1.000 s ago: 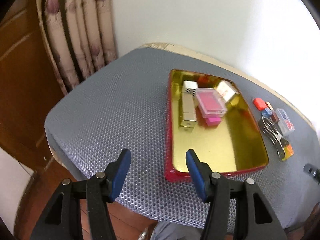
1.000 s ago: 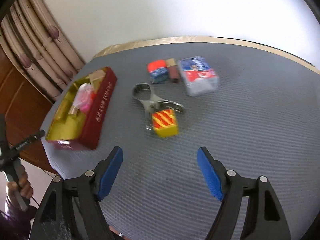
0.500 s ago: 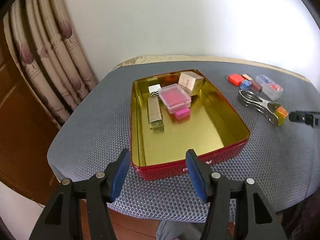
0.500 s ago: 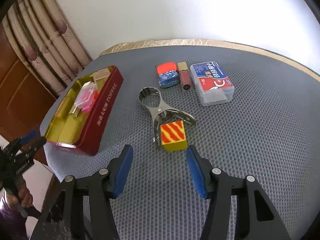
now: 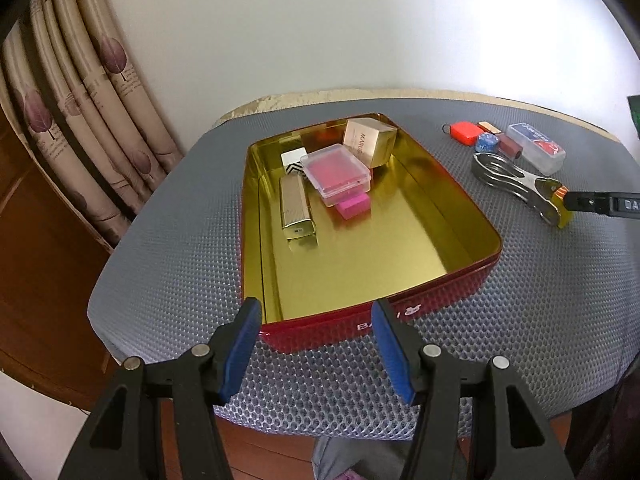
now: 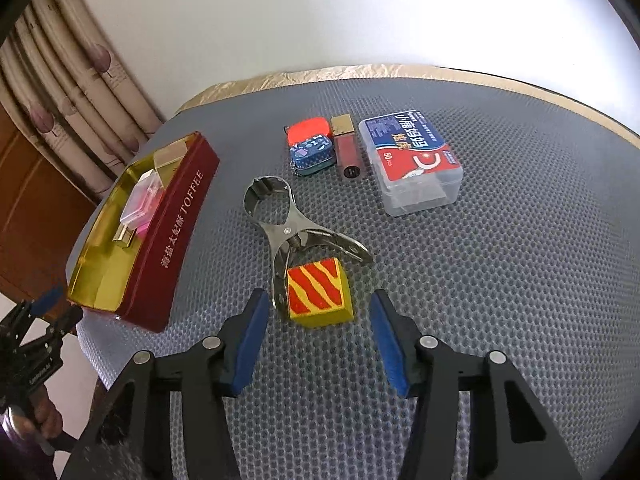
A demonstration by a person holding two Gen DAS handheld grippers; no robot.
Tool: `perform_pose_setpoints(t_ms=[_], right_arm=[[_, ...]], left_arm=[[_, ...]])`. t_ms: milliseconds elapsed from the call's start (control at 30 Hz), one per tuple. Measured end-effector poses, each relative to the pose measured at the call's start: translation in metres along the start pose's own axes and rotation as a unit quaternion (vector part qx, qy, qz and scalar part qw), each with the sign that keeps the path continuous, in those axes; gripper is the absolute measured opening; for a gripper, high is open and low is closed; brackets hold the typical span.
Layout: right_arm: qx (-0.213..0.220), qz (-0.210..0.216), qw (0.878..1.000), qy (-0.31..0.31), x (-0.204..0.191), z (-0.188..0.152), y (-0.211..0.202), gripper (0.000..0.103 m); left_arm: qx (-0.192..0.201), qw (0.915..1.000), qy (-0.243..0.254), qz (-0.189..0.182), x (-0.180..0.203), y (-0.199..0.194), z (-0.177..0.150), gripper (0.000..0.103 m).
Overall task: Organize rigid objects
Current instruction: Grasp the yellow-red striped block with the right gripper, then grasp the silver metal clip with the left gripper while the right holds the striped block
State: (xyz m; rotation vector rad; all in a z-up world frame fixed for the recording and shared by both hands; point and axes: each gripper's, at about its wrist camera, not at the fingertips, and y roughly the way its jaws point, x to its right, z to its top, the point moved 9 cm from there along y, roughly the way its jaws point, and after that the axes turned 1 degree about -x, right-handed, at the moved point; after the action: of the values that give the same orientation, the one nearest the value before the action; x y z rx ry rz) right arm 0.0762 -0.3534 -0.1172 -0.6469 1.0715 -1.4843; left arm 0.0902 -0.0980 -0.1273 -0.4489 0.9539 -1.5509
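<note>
Your right gripper (image 6: 316,316) has been closing, jaws still apart; the block (image 6: 319,294) between them looks light and stiff, so pinch its flat sides.

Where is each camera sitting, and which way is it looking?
Left wrist: rides the left gripper, looking down over the near wall of the red tin; only its own blue fingers show, open.
Right wrist: rides the right gripper, looking down at the striped block between its open blue fingers, which have just been closing; a hand shows at bottom left.
Shared: both see the tin, the metal clamp, the clear box and the other gripper.
</note>
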Motion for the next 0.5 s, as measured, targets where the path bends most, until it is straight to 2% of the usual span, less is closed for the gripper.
perform_pose_setpoints(t_ms=[167, 267, 400, 500], right_arm=[[-0.014, -0.005, 1.0, 0.001, 0.001, 0.002, 0.012, 0.043], [-0.02, -0.009, 1.0, -0.005, 0.0, 0.001, 0.016, 0.032], [-0.02, -0.01, 1.0, -0.008, -0.001, 0.0, 0.017, 0.031], [-0.015, -0.018, 1.0, -0.006, 0.004, -0.003, 0.008, 0.029]], left_arm=[[-0.005, 0.9999, 0.013, 0.005, 0.004, 0.002, -0.002, 0.058], [-0.008, 0.9998, 0.019, 0.006, 0.006, 0.004, -0.002, 0.059], [-0.009, 0.9993, 0.032, 0.018, 0.008, 0.004, -0.003, 0.059], [-0.006, 0.9993, 0.034, 0.011, 0.01, 0.002, -0.003, 0.059]])
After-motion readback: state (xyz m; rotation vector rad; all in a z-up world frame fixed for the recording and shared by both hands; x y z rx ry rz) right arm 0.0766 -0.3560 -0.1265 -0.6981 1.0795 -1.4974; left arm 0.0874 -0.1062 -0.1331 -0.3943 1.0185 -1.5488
